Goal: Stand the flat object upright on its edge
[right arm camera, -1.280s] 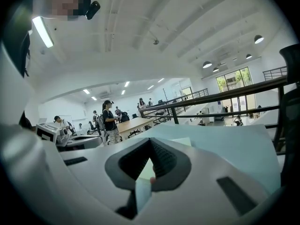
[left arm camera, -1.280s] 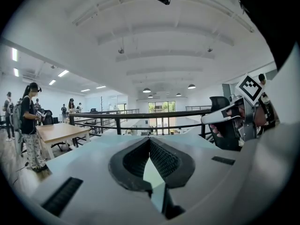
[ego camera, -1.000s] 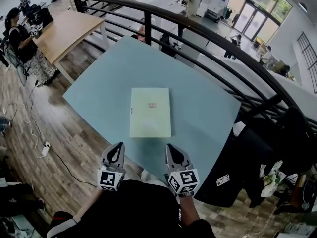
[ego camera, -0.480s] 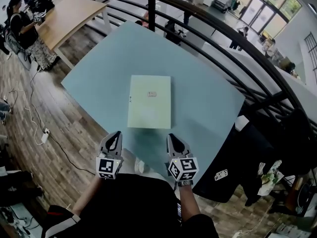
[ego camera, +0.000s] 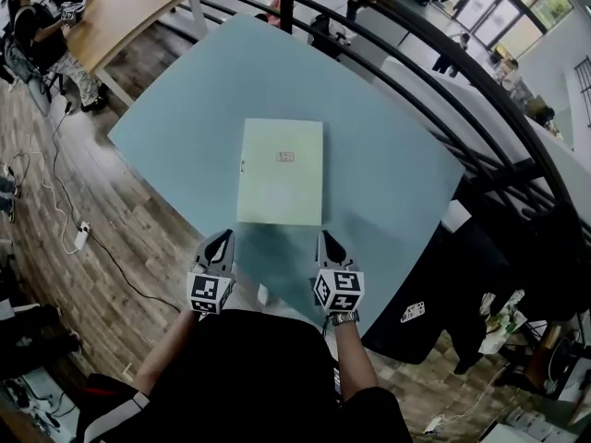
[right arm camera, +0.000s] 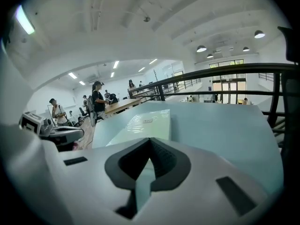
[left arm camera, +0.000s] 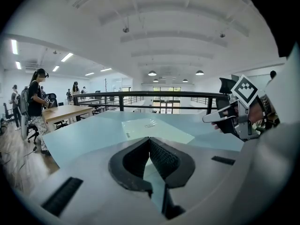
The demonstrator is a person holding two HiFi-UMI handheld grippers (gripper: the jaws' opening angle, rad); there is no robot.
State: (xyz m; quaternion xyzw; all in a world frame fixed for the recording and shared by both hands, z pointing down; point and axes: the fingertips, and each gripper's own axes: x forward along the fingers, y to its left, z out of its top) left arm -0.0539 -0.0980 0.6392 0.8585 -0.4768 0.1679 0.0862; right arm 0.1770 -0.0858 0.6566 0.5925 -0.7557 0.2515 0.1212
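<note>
**Head view: closed grippers had drawn up to the flat object's near edge**

Nearest the camera, the left gripper and the right gripper sat side by side over the near edge of the pale blue table. Each gripper view showed its jaws pressed together with nothing between them. A second earlier, a clear strip of table had separated their tips from the flat object. That strip had since closed, so each tip lay just short of a near corner, left tip by the left corner and right by the right. No view showed whether they touched it.

The flat object, a pale green book-like slab, lay flat at the middle of the table as before, its long sides running near to far. Judging from this, the approach was nearly complete and the lifting had not begun. With the jaws together, the likely next step was to pry or nudge the near edge, or to open for a grip.

Beyond the far edge ran a dark railing.
</note>
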